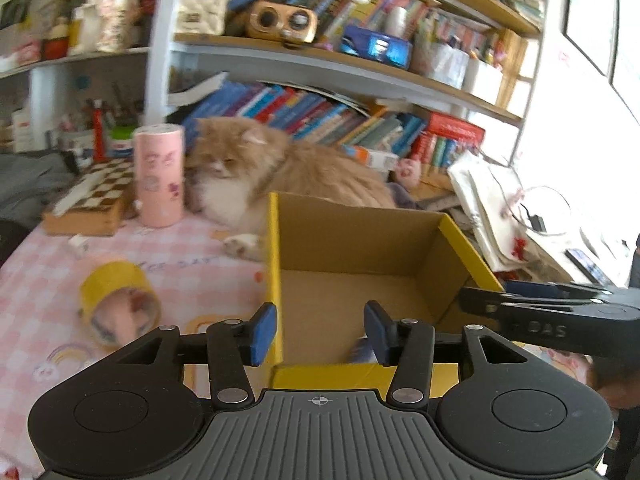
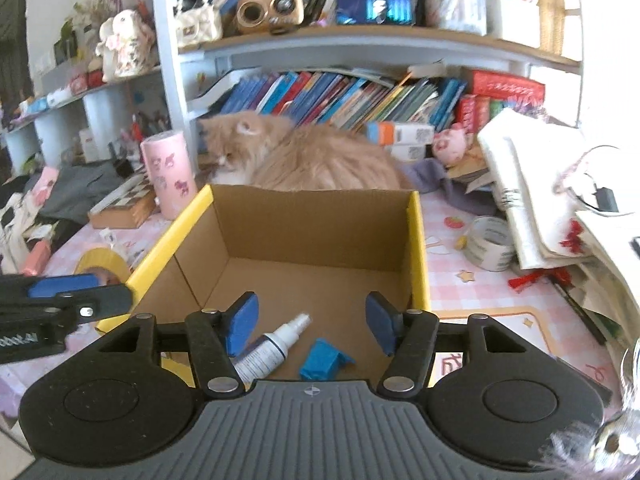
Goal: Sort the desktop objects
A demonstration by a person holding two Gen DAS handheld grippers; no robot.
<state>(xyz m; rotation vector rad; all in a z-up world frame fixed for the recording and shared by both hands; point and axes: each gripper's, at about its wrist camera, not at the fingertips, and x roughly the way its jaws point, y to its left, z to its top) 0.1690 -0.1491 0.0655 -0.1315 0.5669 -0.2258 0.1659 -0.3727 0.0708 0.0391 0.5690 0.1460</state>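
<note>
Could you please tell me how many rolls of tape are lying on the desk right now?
2. A yellow tape roll lies left of the cardboard box; a clear tape roll lies to its right, beside the white bags. Clutter could hide others.

"DAS" on right gripper

Box was matt brown cardboard, yellow outside; bottle glossy white plastic; tape shiny yellow; pads matt blue; cloth soft pink check
</note>
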